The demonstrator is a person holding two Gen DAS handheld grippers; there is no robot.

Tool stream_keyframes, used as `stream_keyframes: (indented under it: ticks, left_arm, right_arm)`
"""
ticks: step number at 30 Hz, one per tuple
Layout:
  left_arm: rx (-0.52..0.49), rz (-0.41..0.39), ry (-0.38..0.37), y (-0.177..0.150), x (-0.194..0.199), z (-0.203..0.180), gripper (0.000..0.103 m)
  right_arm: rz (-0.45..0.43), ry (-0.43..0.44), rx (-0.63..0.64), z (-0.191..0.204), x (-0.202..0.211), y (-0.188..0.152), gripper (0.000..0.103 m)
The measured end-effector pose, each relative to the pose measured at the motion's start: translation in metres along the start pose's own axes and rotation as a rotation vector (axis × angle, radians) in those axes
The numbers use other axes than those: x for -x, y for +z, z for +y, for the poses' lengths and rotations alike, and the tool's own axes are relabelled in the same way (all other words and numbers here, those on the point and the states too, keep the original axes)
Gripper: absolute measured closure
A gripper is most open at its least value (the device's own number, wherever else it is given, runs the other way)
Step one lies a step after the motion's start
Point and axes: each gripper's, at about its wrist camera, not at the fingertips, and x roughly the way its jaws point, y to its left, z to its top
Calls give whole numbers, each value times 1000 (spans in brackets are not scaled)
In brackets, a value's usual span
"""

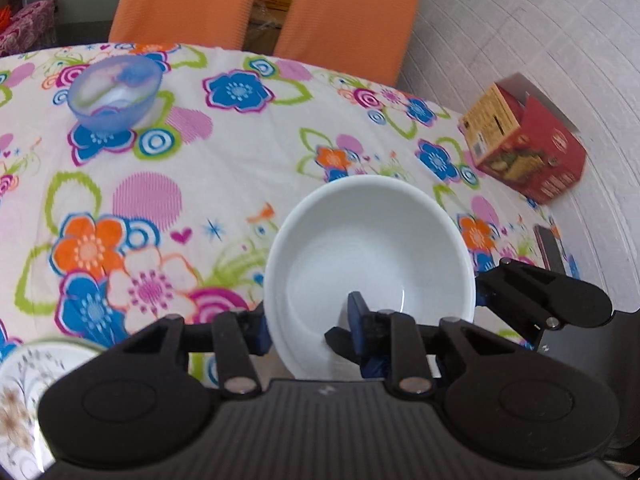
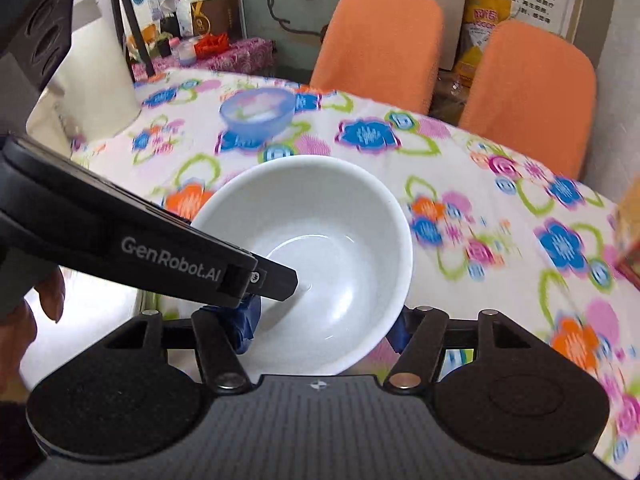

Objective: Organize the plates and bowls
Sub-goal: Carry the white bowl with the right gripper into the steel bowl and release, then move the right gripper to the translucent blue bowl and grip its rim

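White bowl [image 1: 370, 256] is up over the floral worktop [image 1: 240, 152], empty. My left claw [image 1: 308, 326] pinches its near wall, one finger inside, one outside. My right claw [image 2: 324, 328] straddles the bowl's opposite rim, apart. Blue bowl [image 1: 114, 92] sits far back, empty.

patterned plate [image 1: 24, 396] cropped by edge, tablecloth [image 2: 500, 216] blurred

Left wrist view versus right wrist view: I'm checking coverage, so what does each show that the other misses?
Only the left wrist view shows the patterned plate and the whole red box. Only the right wrist view shows a hand and the cluttered side table. Both show the white bowl, the blue bowl, the floral tablecloth and orange chairs.
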Motion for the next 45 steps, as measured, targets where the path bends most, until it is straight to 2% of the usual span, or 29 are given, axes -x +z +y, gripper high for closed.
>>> stream_keyframes:
  ticks: [4,6,10,14,15,17,22,26,30,34,37,42,45]
  left_arm:
    - [-54,38,-22,-40,0,-20,79]
    - [-91,13,5,-52,2,-27,79]
    - [-80,81,-13,-62,-10,-25,79]
    - [-102,82,1,-67,-14,-28,77]
    - [-102,80,-6,-66,-14,-28,74]
    - [-93,86,-36,-65,-13,-26,30]
    - [-105,59,-46,-61,-5,-27,29]
    - [-99,40,-68,-55,7,-22,29]
    - [-87,-9,-91,-46,26,-15,29]
    - [-52,-68,-62,-32,44,8,28]
    - [7,-104,4,-20,52,45,28]
    - [146,-118,116,7,53,120,28]
    - [204,-128,140,31,50,154,28]
  right_arm:
    - [53,-35,-3,10,16,-37,53]
    - [63,-7,-34,10,17,-50,53]
    - [76,-7,-61,12,15,-67,53]
    - [76,18,-91,8,16,-73,53]
    - [75,18,-97,7,18,-74,54]
    - [65,1,-97,7,22,-73,54]
    - [31,-6,-95,3,37,-74,53]
    - [0,-74,-75,2,49,-77,53]
    - [-37,-94,-118,-11,61,-76,52]
    - [-80,-81,-178,-24,66,-67,52]
    - [-113,-42,-212,-28,60,-51,52]
    - [-120,23,-193,-22,25,-5,51]
    - [-117,65,-175,-14,-6,34,51]
